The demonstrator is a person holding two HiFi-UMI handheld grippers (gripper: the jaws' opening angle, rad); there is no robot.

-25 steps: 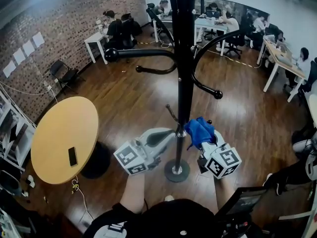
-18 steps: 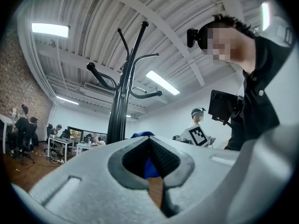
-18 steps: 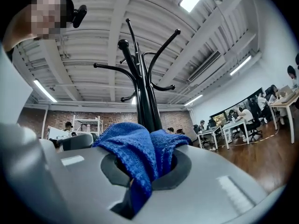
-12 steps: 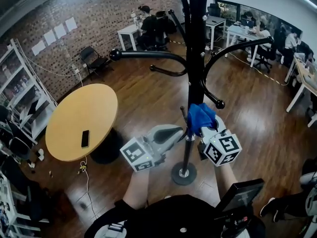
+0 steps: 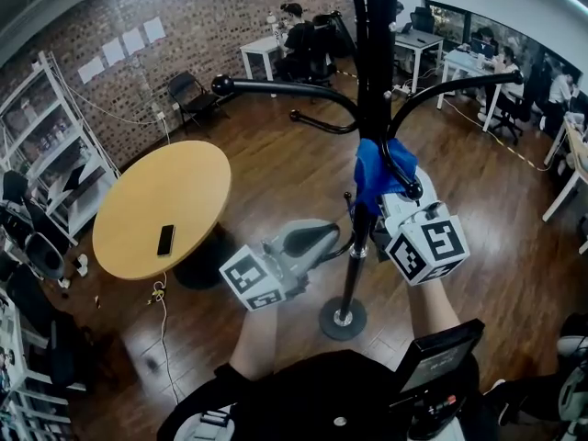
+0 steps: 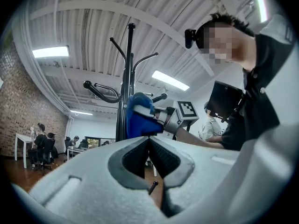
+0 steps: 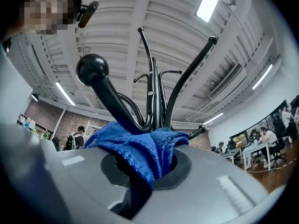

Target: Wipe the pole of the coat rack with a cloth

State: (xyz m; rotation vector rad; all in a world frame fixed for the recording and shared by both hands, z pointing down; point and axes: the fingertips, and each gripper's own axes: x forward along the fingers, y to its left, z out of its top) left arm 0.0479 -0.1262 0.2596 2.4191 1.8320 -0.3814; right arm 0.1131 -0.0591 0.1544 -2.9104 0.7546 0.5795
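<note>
Head view: wooden floor (image 5: 276,168), brick wall (image 5: 184,7), round table (image 5: 156,200). Pole (image 5: 354,265) of coat rack stood upright. Right claw (image 7: 149,171) clamped blue cloth (image 5: 372,168), apparently against pole beneath hooks. Left claw (image 6: 149,141) was closed, empty, lower beside pole.

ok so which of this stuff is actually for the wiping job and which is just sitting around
For the job: coat rack pole; blue cloth; right gripper, jaws shut on the cloth.

Just lying about: round table; phone on it; folding chair; shelves.
</note>
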